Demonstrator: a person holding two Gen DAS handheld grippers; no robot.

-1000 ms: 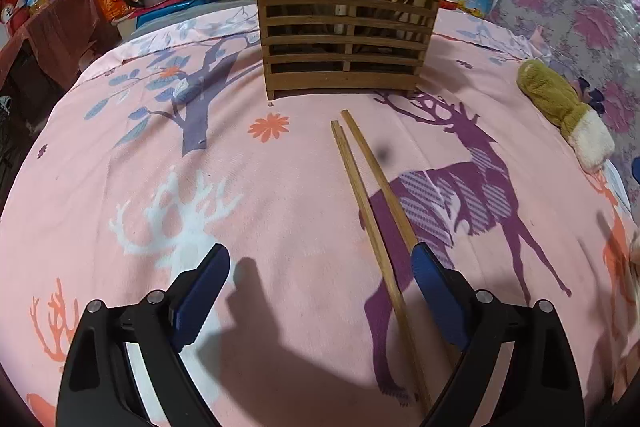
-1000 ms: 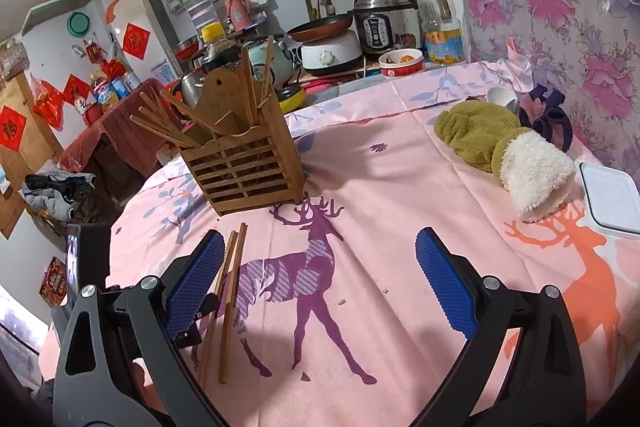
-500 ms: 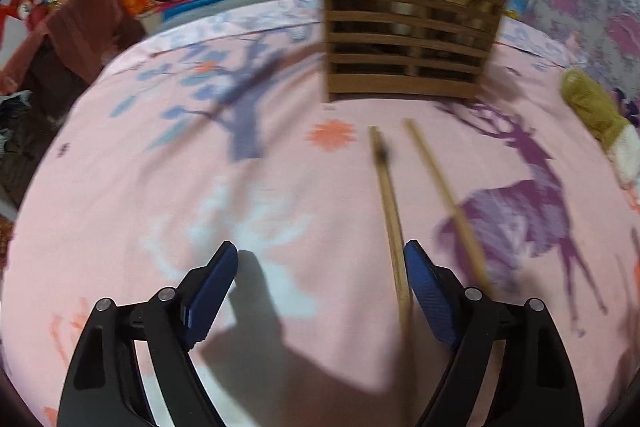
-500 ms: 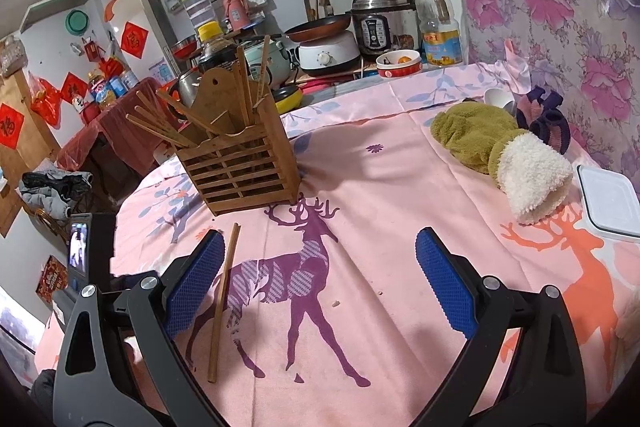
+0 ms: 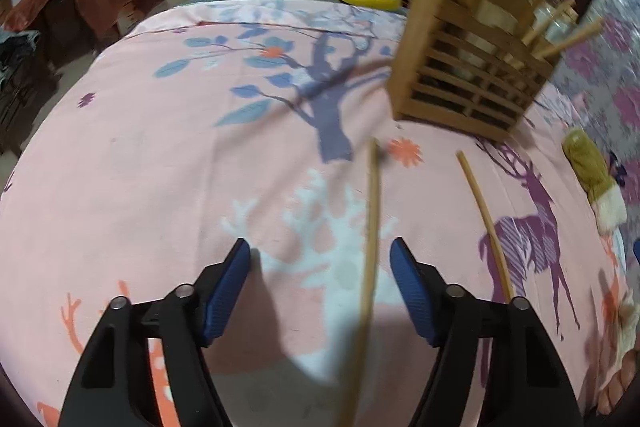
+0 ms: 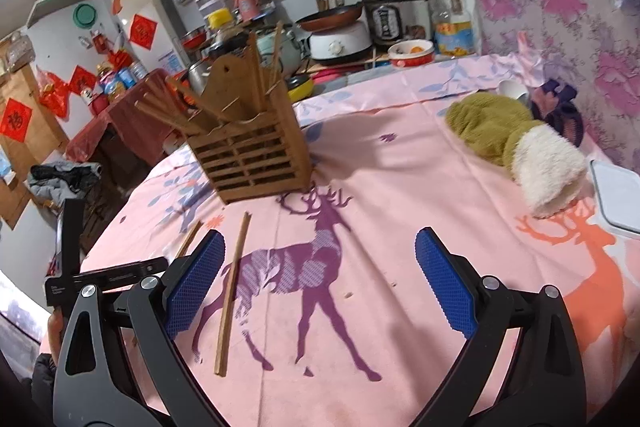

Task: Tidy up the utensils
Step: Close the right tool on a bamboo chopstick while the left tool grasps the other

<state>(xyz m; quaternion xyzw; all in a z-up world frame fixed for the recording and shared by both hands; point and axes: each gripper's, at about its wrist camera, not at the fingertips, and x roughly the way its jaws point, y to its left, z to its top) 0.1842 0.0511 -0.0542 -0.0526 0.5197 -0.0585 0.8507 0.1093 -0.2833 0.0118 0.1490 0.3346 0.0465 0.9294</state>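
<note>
With both tongs gaping wide and gripping nothing, left gripper [image 5: 320, 283] straddling one loose chopstick [image 5: 370, 247] for pickup, second chopstick [image 5: 486, 223] just outside its right pad, slatted wooden holder [image 5: 468, 83] ahead, right gripper [image 6: 316, 283] idle

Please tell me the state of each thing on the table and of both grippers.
Left gripper: open, one chopstick between its fingers, not clamped.
Right gripper: open, empty.
Other chopstick: lying flat on the cloth.
Holder: upright, with chopsticks inside.
Glove: lying on its side.
</note>
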